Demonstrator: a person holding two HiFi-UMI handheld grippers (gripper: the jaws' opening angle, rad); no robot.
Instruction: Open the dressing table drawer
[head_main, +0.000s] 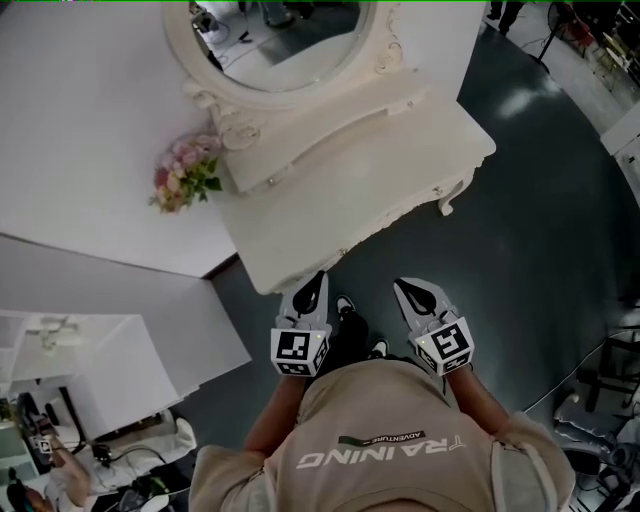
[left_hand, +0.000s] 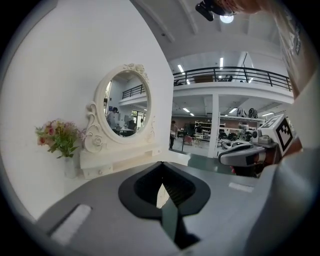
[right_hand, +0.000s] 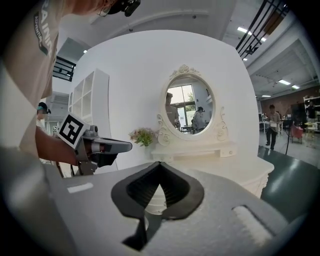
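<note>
A cream dressing table (head_main: 350, 190) with an oval mirror (head_main: 285, 40) stands against the white wall, and its front edge is just ahead of both grippers. The low shelf under the mirror (left_hand: 120, 162) carries small knobs. The table's front drawer is hidden under the top in the head view. My left gripper (head_main: 319, 276) is shut and empty, close to the table's near left corner. My right gripper (head_main: 399, 284) is also shut and empty, over the dark floor a little short of the table front. Each gripper view shows its own jaws meeting at a point, left gripper (left_hand: 161, 164) and right gripper (right_hand: 160, 163).
A bunch of pink flowers (head_main: 185, 172) stands at the table's left end by the wall. A white shelf unit (head_main: 100, 370) is at the lower left. My shoes (head_main: 345, 305) rest on the dark floor between the grippers. Cables and a stand (head_main: 610, 370) lie at the right.
</note>
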